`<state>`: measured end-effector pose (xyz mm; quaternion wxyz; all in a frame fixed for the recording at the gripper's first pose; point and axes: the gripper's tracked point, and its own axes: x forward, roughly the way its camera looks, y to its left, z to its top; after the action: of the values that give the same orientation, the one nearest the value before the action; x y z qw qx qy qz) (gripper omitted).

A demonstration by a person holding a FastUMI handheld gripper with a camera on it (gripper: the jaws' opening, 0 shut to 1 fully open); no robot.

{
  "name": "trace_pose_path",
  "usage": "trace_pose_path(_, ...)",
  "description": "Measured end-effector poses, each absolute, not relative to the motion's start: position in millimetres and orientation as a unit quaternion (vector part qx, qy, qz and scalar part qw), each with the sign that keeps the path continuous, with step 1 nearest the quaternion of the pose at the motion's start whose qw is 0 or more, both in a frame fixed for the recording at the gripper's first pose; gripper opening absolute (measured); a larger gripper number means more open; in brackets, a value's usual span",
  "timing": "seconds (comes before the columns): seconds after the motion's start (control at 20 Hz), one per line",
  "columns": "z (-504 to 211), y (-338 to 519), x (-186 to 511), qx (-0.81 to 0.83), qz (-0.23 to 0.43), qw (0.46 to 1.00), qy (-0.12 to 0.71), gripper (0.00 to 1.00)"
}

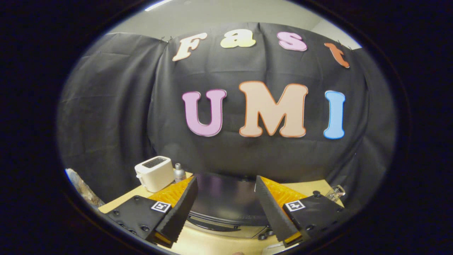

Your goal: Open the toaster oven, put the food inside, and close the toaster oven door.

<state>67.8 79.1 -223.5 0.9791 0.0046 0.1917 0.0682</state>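
The toaster oven [226,202] sits on the wooden table just below and ahead of my fingers; I look down on its dark glossy top. Its front edge with a curved handle [216,225] shows between the fingers, and the door looks shut. My gripper [226,184] hovers above the oven, open, with a wide gap and nothing between the fingers. I cannot make out any food.
A white slot toaster [154,173] stands on the table [122,200] beyond my left finger, with a small grey bottle [179,173] right beside it. A clear glass object [335,193] rests at the table's far right. The black cloth wall hangs close behind.
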Motion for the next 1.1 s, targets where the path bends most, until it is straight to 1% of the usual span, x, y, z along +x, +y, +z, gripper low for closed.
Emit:
trace_pose_path(0.25, -283.7, 78.4, 70.7, 0.01, 0.058, 0.968, 0.245, 1.0)
trace_pose_path(0.6, -333.9, 84.1, 57.9, -0.016, 0.063, 0.958, 0.281, 1.0)
trace_pose_path(0.8, -351.2, 86.2, 51.7, -0.025, 0.065, 0.953, 0.295, 1.0)
trace_pose_path(1.1, -352.8, 84.4, 46.8, -0.006, 0.056, 0.954, 0.294, 1.0)
